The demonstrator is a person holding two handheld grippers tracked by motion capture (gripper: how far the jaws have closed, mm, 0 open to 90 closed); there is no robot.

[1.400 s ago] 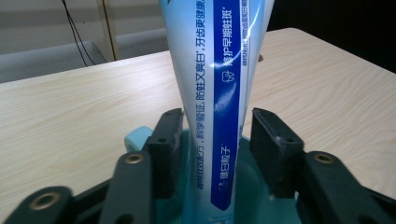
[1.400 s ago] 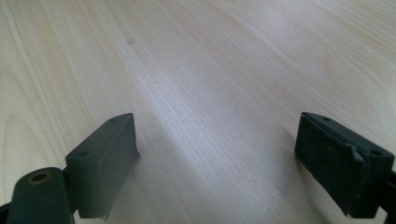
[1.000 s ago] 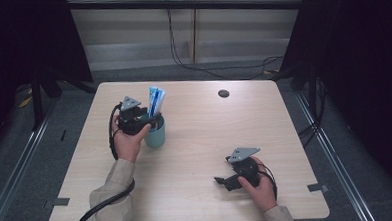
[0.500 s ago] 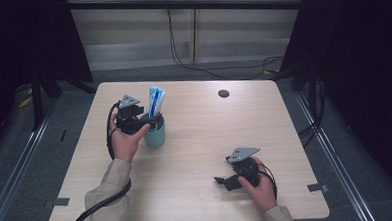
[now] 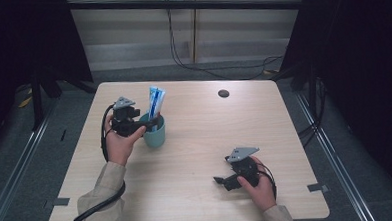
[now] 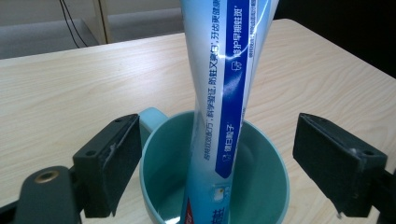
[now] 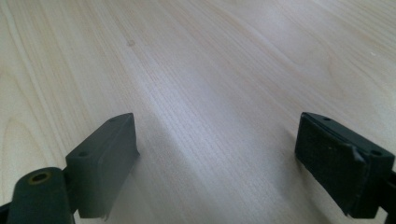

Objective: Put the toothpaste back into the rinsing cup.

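A teal mug (image 5: 155, 134) stands on the left half of the wooden table (image 5: 199, 125). A white and blue toothpaste tube (image 5: 154, 103) stands upright in it, leaning slightly. My left gripper (image 5: 152, 123) is at the mug's rim, open, with one jaw on each side of the mug. In the left gripper view the mug (image 6: 261, 186) and the tube (image 6: 229, 93) sit between the wide-apart jaws of the gripper (image 6: 224, 172), which touch nothing. My right gripper (image 5: 222, 180) rests low near the table's front right, open, over bare wood (image 7: 210, 93).
A small dark round hole (image 5: 223, 94) lies in the table's far right part. Cables trail from both grippers off the near edge. Dark curtains and metal frame legs flank the table.
The left gripper has shifted slightly back from the mug toward the person. The right gripper has stayed where it was.
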